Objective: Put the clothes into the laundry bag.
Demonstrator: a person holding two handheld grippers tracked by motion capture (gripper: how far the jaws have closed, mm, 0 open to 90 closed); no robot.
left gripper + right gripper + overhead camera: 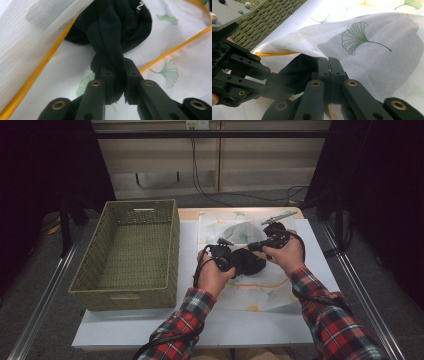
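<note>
- Fingers first: left gripper (117,96) clamped on a bunched fold of the black garment (112,27); cloth is squeezed between the two pads. Right gripper (329,67) has its pads pressed tight together on the edge of the white mesh bag (372,47), thin fabric pinched at the tips.
- Room: dark on both sides in the high view, pale wall panels at the back, black cables hanging down and trailing across the grey floor (240,197). Metal rails run along the floor left and right of the table.
- Table (250,325): white top, front strip bare; a tan wooden edge shows at the far end.
- Woven basket (127,255): olive-green, rectangular, on the left part of the table, just beside the bag, nothing visible in it. Its weave also shows at top left of the right gripper view.
- Mesh bag: spread flat on the table's right half, white, see-through, green ginkgo-leaf print, orange-yellow trim (37,72) along the opening. Upper layer lifted at the right gripper.
- Black garment: lies at the bag's mouth in the middle of the bag area, between the two hands, partly under the raised mesh layer, resting on the lower layer.
- Hands: left hand (212,275) and right hand (287,255) close together over the bag, red plaid sleeves coming in from the bottom edge.
- Left gripper's body shows at left of the right gripper view, just beside the garment.
</note>
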